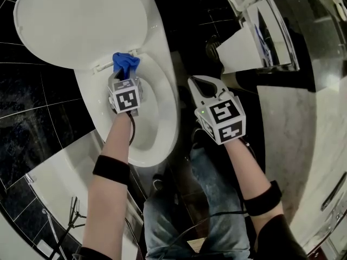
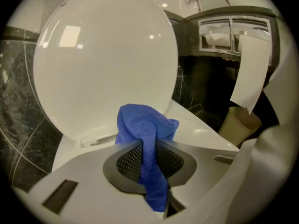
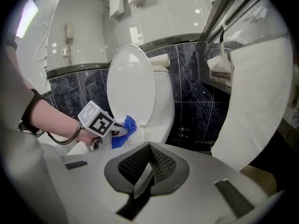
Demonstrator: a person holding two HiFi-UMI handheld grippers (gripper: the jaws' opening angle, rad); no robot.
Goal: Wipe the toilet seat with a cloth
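Note:
The white toilet stands with its lid (image 1: 81, 20) raised and its seat (image 1: 169, 91) down. My left gripper (image 1: 122, 76) is shut on a blue cloth (image 1: 124, 63), which bunches out past the jaws at the back of the seat, next to the hinge. In the left gripper view the cloth (image 2: 142, 125) hangs between the pads in front of the lid (image 2: 103, 55). My right gripper (image 1: 202, 86) is shut on nothing, off the toilet's right side over dark floor. The right gripper view shows its closed jaws (image 3: 148, 164), the left gripper (image 3: 114, 129) and the cloth (image 3: 126, 127).
A toilet paper holder (image 1: 260, 31) is mounted on the wall at the right, with a long sheet (image 2: 250, 73) hanging down. A tan bin (image 2: 240, 125) stands below it. The person's jeans leg (image 1: 217, 199) is beside the bowl. Dark tiles surround the toilet.

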